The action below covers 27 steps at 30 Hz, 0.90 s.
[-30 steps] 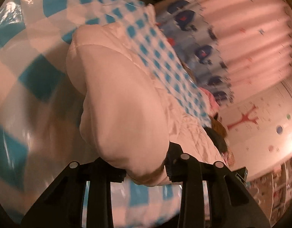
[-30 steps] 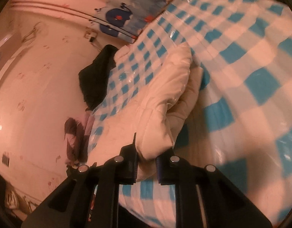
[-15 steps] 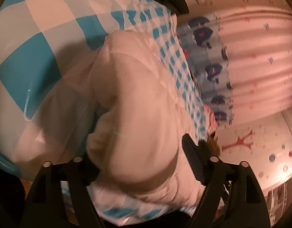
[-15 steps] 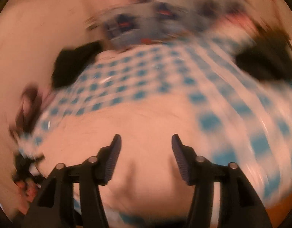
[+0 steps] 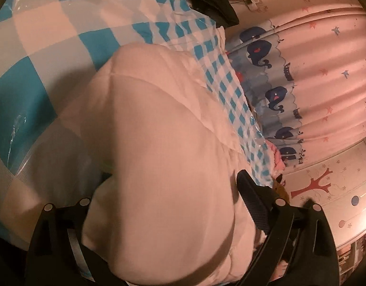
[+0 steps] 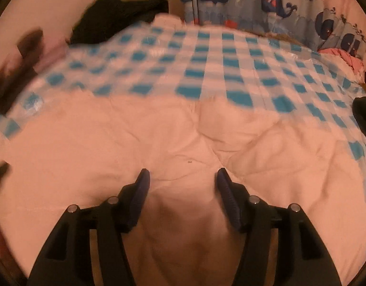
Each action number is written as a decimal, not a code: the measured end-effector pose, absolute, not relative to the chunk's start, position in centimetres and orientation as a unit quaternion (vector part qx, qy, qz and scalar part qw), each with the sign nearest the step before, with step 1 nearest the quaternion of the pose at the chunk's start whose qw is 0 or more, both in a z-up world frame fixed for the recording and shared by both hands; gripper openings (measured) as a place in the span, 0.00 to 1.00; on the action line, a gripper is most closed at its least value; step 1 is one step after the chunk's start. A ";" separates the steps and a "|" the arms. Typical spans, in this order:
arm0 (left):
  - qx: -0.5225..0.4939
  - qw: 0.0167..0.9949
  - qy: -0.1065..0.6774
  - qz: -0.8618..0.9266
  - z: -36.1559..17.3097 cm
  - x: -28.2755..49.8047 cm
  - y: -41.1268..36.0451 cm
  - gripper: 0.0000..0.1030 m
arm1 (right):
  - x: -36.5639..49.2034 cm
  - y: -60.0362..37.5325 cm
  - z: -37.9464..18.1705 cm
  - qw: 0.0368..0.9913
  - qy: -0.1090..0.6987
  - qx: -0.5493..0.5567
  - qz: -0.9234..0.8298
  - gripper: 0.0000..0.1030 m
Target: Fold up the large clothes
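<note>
A white quilted puffer jacket [image 5: 159,143] lies on a bed under a blue-and-white checked plastic cover [image 5: 40,47]. In the left wrist view a thick folded part of the jacket bulges up between the jaws of my left gripper [image 5: 164,190]. Those jaws are opening wide. The fabric hides the left fingertip, and the right pad [image 5: 247,190] stands just off the cloth. In the right wrist view the jacket [image 6: 254,155] is spread flat across the near side of the bed. My right gripper [image 6: 183,171] hovers over it with its jaws opening and nothing pinched.
A black garment [image 6: 116,16] lies at the bed's far left corner, by the wall. A curtain with a whale print [image 6: 278,2] hangs behind the bed. Pink clothes [image 6: 345,57] sit at the far right. A dark object [image 6: 364,119] juts in at the right edge.
Both grippers have let go of the jacket fold they pinched. The left jaws spread wide and sank toward the cloth. The right gripper swung sideways, rolled level and now faces the flat jacket.
</note>
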<state>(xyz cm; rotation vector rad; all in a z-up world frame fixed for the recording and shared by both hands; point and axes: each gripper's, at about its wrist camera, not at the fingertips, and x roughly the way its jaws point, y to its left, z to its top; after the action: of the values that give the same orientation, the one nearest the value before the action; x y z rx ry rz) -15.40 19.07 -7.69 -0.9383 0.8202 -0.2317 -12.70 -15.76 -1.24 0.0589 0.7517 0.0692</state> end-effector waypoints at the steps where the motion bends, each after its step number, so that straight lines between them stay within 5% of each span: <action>1: -0.441 0.805 0.381 -0.107 -7.9 -15.4 19.2 0.85 | -12.9 -15.6 -1.2 0.930 0.365 0.025 0.034 0.61; 12: -0.438 0.812 0.368 -0.111 -8.1 -14.7 19.0 0.85 | -13.7 -11.5 -4.2 0.919 0.390 -0.056 0.036 0.71; 14: -0.431 0.818 0.358 -0.130 -7.4 -14.8 18.5 0.66 | -13.4 -11.2 -4.8 0.919 0.387 -0.065 0.034 0.71; 17: -0.410 0.831 0.346 -0.145 -6.0 -14.9 18.2 0.51 | -14.3 -11.9 -3.1 0.919 0.391 -0.038 0.031 0.71; 27: -0.233 0.897 0.297 -0.230 2.9 -16.5 8.9 0.39 | -16.6 -11.7 -5.9 0.930 0.363 -0.034 0.040 0.74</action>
<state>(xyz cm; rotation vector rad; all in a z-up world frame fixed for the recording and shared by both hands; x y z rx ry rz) -16.46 8.94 2.88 -0.4828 0.6161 -0.4757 -16.63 -11.70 -5.92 -0.0705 0.7423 0.0826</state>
